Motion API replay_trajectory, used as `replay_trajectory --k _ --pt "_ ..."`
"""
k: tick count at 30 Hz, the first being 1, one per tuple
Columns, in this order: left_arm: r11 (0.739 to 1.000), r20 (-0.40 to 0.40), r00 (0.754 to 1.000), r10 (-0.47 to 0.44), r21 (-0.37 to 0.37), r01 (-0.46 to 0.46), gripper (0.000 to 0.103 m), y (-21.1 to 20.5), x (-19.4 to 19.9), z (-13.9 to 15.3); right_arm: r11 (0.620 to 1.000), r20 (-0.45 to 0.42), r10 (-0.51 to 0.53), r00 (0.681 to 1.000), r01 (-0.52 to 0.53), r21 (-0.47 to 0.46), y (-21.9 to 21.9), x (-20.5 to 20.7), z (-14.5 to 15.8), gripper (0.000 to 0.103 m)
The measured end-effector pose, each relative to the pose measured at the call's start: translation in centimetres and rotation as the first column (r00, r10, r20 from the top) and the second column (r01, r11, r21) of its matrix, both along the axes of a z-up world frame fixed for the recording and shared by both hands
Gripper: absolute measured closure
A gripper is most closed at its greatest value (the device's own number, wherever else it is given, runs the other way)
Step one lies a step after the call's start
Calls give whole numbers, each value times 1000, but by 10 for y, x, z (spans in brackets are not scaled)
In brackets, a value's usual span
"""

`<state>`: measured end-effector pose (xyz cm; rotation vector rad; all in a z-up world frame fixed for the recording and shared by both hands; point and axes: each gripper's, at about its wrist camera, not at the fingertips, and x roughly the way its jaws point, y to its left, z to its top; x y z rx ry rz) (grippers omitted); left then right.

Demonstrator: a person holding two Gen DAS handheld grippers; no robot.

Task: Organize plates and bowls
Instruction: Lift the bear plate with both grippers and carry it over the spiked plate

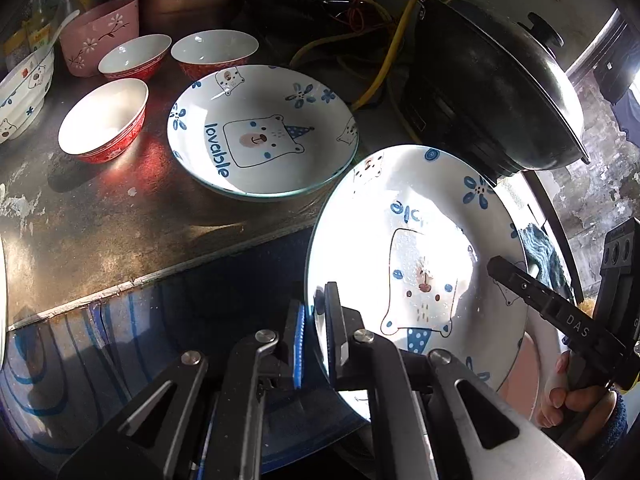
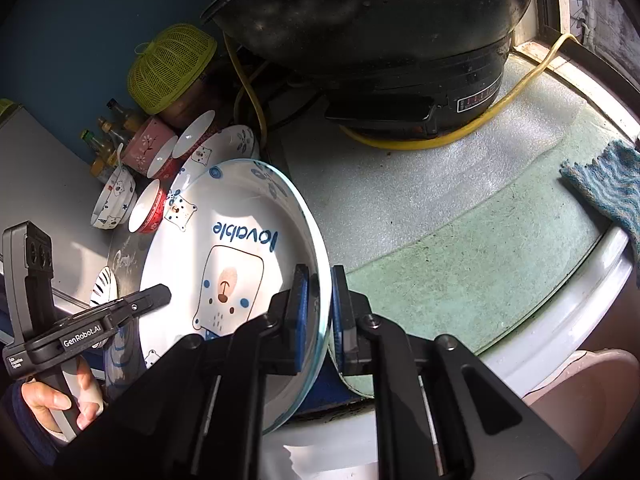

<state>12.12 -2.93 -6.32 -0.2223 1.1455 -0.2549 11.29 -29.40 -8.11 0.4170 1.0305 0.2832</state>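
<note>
bear plate (image 1: 420, 264) is up in the air beside the tabletop (image 1: 100, 216), pinched on both rims by the left gripper (image 1: 316, 344) and right gripper (image 2: 320, 312) fingers, so keep it level and lower it softly onto the matching plate (image 1: 260, 132).

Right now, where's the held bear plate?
Off the counter, tilted: the held bear plate is pinched at opposite rims by both grippers, right of the second bear plate, just below the black cooker.

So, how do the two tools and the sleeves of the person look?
Both tools are black, with blue pads on the fingertips. The left tool carries white "GenRobot.AI" lettering on its side; the right tool carries the letters "DAS". Silver rivets join the arms of each. The sleeves are dark blue knit.
</note>
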Motion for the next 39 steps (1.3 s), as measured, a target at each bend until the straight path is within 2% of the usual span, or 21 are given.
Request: replay_trajectory --k 14,22,29,39 --pt "996 13 996 86 -13 -86 97 131 -12 8 994 14 107 994 -106 -31 119 7 19 91" --pt "979 22 979 203 -14 -203 97 222 -25 8 977 11 213 977 -212 -33 207 18 19 91" --pt "939 21 939 344 -7 -344 97 295 -51 3 937 9 349 937 -349 -31 288 23 16 91" --pt "852 17 852 523 13 -524 97 379 -97 -3 843 10 537 843 -537 -23 392 24 12 91"
